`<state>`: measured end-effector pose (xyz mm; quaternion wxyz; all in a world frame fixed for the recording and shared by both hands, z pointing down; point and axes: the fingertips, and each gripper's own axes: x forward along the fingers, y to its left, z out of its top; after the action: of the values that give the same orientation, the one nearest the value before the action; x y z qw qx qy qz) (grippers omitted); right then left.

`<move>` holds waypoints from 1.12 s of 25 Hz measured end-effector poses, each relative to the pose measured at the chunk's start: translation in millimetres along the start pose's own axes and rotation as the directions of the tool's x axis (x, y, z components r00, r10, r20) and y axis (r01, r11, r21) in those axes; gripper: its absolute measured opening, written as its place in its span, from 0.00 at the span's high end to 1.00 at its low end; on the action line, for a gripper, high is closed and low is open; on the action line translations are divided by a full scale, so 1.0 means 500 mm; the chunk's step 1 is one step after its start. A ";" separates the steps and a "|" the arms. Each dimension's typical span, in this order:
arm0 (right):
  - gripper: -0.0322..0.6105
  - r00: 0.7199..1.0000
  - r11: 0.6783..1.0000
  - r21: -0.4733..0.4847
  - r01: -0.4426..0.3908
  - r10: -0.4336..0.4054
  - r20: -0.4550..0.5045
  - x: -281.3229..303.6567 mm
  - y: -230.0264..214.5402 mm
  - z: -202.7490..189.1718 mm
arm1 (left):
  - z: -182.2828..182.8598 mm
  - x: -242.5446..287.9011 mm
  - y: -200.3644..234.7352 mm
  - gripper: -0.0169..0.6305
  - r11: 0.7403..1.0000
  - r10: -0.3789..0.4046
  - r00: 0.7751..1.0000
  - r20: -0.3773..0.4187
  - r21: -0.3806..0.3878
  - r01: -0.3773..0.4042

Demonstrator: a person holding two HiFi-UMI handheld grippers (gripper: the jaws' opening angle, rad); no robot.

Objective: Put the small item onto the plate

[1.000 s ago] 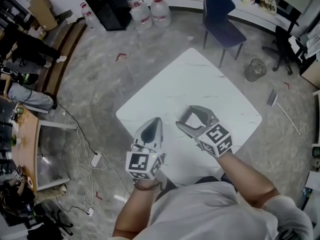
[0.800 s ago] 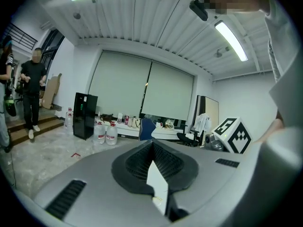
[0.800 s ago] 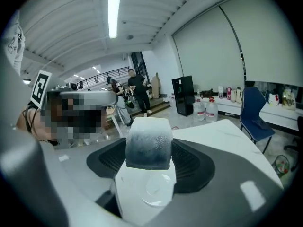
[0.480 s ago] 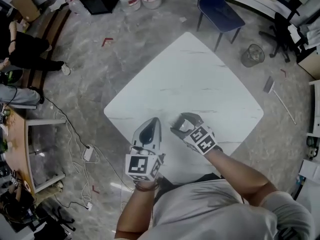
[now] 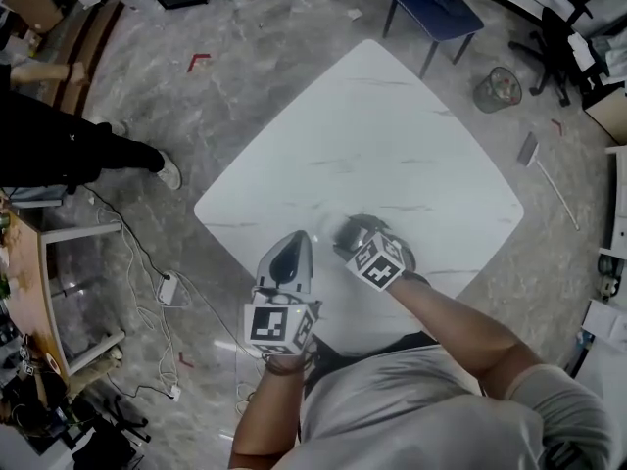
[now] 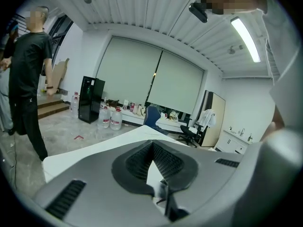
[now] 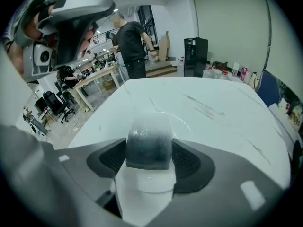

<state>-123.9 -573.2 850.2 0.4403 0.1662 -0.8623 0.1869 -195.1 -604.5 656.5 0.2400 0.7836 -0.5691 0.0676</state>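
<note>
No brand or print can be read. The only markings are the black-and-white square patterns on each gripper's cube (image 5: 279, 326), and the red labels on the water bottles (image 6: 110, 117) are too small to make out.

The right gripper (image 7: 149, 141) is clenched on the small item (image 7: 149, 148), a dark, greyish, round-topped piece held between its ribbed pads. The white plate (image 7: 182, 119) lies on the surface just beyond the item, with only a thin arc of its rim showing. Whether the item touches the plate cannot be told. The left gripper (image 6: 151, 148) has its jaw tips pressed together with nothing in them, and it is held over the near edge of the surface, just left of the right gripper.

The surface (image 5: 392, 135) is a white, faintly veined square top seen corner-on. It stands on a grey marbled floor (image 5: 245, 86) with red tape marks (image 5: 199, 62). A blue chair (image 5: 431, 3) and a waste basket (image 5: 496, 88) are at the far right. A black cabinet (image 6: 89, 100) stands far left, and cables (image 5: 147, 262) trail along the left. A person (image 6: 28, 79) in black stands at the left.
</note>
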 end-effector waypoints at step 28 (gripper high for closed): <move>0.95 0.864 0.994 -0.032 0.107 -0.077 0.498 -0.387 0.082 0.264 | 0.144 -0.128 -0.072 0.96 0.999 -0.015 0.992 0.122 0.050 0.009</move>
<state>-126.7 -575.6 612.4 0.2172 0.2367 -0.9426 0.0916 -195.9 -573.4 558.6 0.1857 0.7953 -0.5762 0.0317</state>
